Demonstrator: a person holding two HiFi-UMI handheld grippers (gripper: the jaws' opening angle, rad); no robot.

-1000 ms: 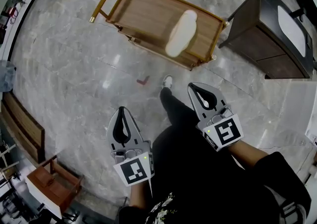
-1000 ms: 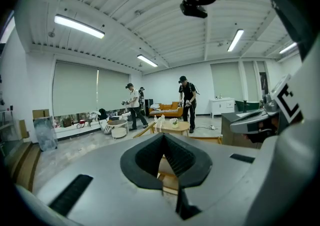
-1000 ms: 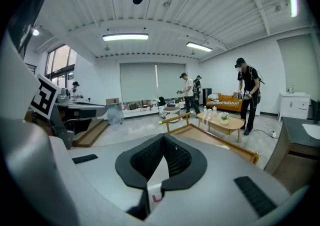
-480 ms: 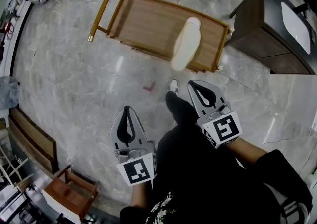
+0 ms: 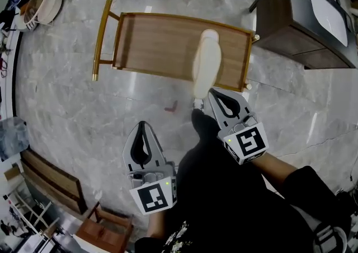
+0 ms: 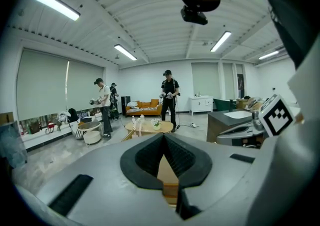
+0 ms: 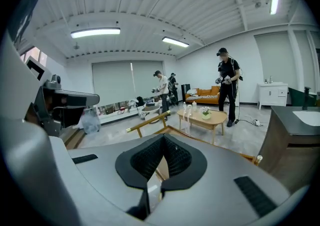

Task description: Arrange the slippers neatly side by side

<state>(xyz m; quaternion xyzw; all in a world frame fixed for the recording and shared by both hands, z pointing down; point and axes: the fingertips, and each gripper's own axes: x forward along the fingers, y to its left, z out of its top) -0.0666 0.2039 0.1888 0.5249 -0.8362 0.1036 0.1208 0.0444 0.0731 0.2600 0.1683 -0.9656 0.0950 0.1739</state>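
One cream slipper lies lengthwise on a low wooden cart with a gold frame, toward the cart's right end. No second slipper is in sight. My right gripper is shut and empty, its tip just short of the slipper's near end in the head view. My left gripper is also shut and empty, held lower left over bare floor. In the left gripper view the jaws meet with nothing between them; the same holds for the jaws in the right gripper view.
A dark cabinet with a white basin stands right of the cart. A wooden bench and a small stool sit at lower left. A red mark is on the marble floor. Other people stand by a coffee table.
The cart and slipper have drawn closer and turned squarer in the head view. The right gripper's tip now sits near the slipper's near end. Both grippers stay shut.
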